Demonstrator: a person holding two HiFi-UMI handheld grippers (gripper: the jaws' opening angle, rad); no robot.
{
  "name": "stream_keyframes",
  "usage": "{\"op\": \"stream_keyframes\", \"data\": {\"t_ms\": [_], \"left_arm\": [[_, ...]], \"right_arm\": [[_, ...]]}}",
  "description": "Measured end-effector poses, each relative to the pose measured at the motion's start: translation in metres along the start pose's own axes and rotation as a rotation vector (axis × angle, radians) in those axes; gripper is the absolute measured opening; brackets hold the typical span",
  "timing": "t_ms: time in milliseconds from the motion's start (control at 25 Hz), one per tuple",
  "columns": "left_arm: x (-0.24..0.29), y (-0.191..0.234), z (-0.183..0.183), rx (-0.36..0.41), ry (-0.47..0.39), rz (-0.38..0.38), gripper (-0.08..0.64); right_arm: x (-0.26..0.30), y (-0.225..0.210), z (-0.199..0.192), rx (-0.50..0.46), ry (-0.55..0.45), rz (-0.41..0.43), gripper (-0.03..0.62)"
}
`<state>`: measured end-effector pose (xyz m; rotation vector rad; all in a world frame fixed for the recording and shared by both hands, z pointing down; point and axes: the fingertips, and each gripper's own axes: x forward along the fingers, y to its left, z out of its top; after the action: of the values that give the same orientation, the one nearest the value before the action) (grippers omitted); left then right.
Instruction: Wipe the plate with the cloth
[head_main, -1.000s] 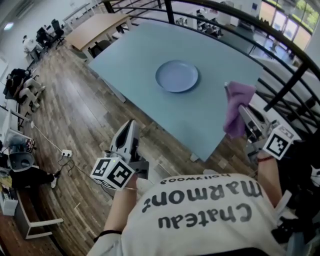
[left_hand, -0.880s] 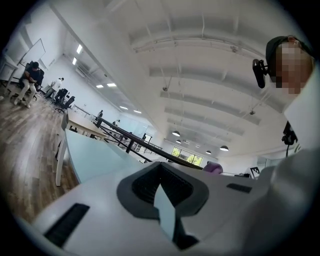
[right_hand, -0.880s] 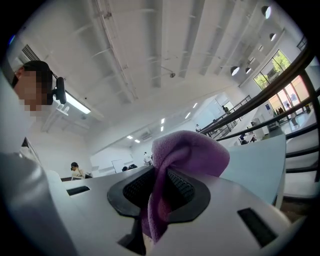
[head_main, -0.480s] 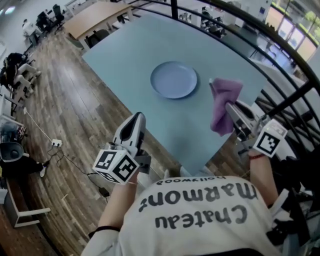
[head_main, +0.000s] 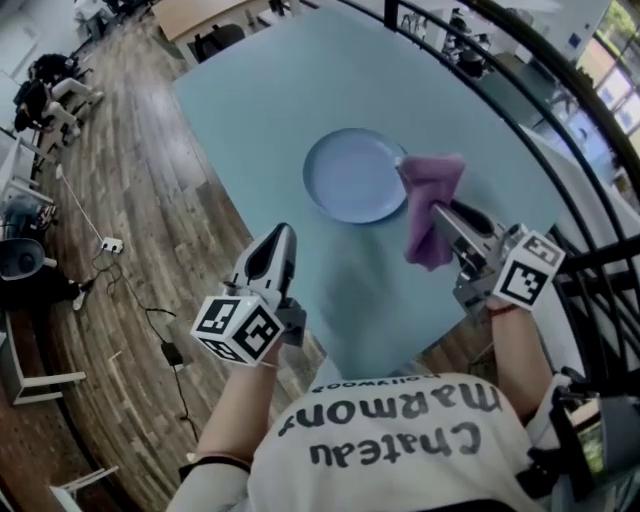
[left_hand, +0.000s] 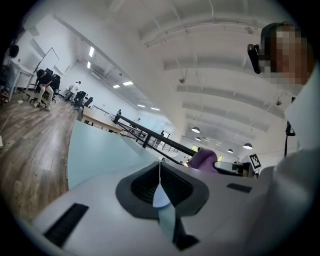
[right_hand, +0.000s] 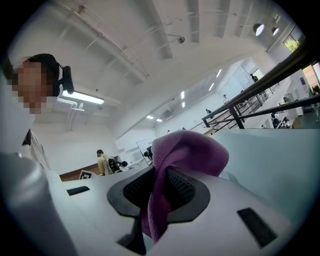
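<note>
Left gripper (head_main: 278, 235) hovers at the table's (head_main: 260, 90) left edge, jaws pressed together on nothing. The plate (head_main: 345, 175) lies mid-table, ahead of it and to its right, well apart. The plate's right rim is covered in the head view by the purple cloth (head_main: 430, 205), which hangs over that rim; contact between the two cannot be made out. Right gripper (head_main: 442, 214) clamps the cloth, its tips buried under the fabric in the head view, while its own view shows both pads pinching a fold.
</note>
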<state>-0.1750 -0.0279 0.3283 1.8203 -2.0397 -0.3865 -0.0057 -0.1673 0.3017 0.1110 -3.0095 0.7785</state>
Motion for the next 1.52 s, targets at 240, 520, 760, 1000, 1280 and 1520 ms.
{"op": "stream_keyframes", "data": {"t_ms": [240, 520, 760, 1000, 1280, 1520], "left_arm": [[0.057, 0.023, -0.008, -0.001, 0.058, 0.072, 0.005], [0.138, 0.097, -0.048, 0.094, 0.299, 0.283, 0.169], [0.184, 0.157, -0.077, 0.141, 0.495, 0.377, 0.179], [0.202, 0.162, -0.084, 0.118, 0.524, 0.389, 0.181], [0.191, 0.159, -0.099, 0.121, 0.529, 0.452, 0.023], [0.167, 0.101, -0.118, -0.038, 0.422, 0.403, 0.017]], "right_arm": [[0.040, -0.036, -0.006, 0.048, 0.069, 0.067, 0.086], [0.059, -0.062, -0.015, 0.092, 0.113, 0.104, 0.086], [0.083, -0.092, -0.016, 0.124, 0.168, 0.096, 0.086], [0.090, -0.101, -0.015, 0.136, 0.193, 0.111, 0.086], [0.089, -0.110, -0.024, 0.150, 0.206, 0.128, 0.086], [0.090, -0.118, -0.031, 0.156, 0.212, 0.122, 0.086]]}}
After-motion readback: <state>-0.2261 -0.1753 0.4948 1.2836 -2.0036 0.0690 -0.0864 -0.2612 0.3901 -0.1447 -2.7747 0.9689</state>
